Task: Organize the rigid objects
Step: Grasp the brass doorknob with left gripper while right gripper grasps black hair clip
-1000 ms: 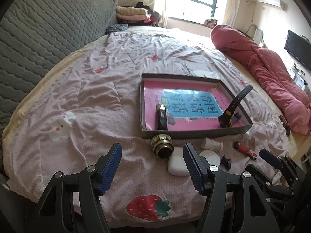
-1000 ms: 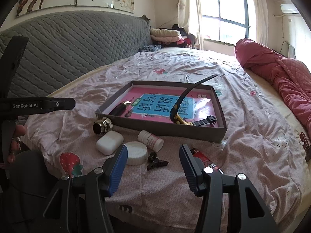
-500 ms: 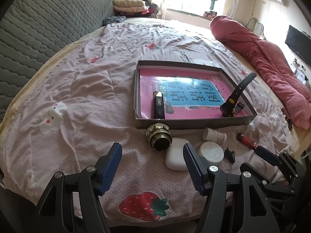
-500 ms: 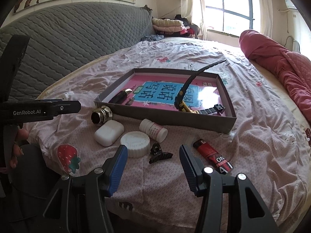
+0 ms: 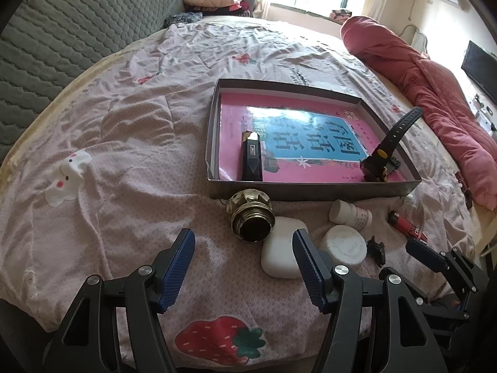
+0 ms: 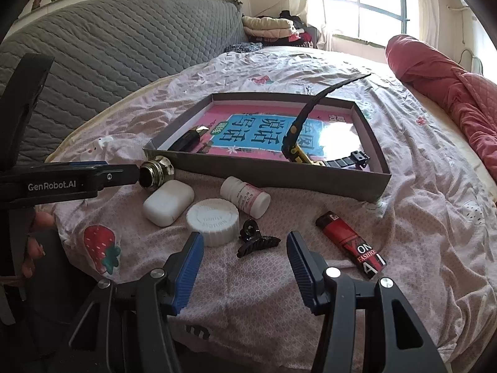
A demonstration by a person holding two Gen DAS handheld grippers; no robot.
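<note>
A grey box (image 5: 310, 191) (image 6: 279, 174) with a pink floor holds a black lighter-like bar (image 5: 252, 158) and a black watch (image 5: 386, 147) (image 6: 298, 143). In front of it on the bed lie a brass knob (image 5: 251, 219) (image 6: 157, 171), a white case (image 5: 281, 250) (image 6: 169, 202), a white round lid (image 5: 343, 244) (image 6: 212, 220), a white pill bottle (image 5: 349, 214) (image 6: 245, 197), a black hair clip (image 5: 377, 248) (image 6: 256, 242) and a red lighter (image 5: 407, 225) (image 6: 351, 244). My left gripper (image 5: 243, 267) is open, just short of the knob and case. My right gripper (image 6: 245, 267) is open, just short of the hair clip.
The bed has a pink strawberry-print sheet (image 5: 124, 155). A white toy (image 5: 66, 177) lies at the left. A rolled red quilt (image 5: 435, 93) runs along the right side. A grey quilted headboard (image 6: 108, 52) stands at the left, folded clothes (image 6: 270, 26) by the window.
Both grippers have moved forward and lower toward the loose objects. The knob, case and hair clip now lie closer to the fingertips. Both stay open.
</note>
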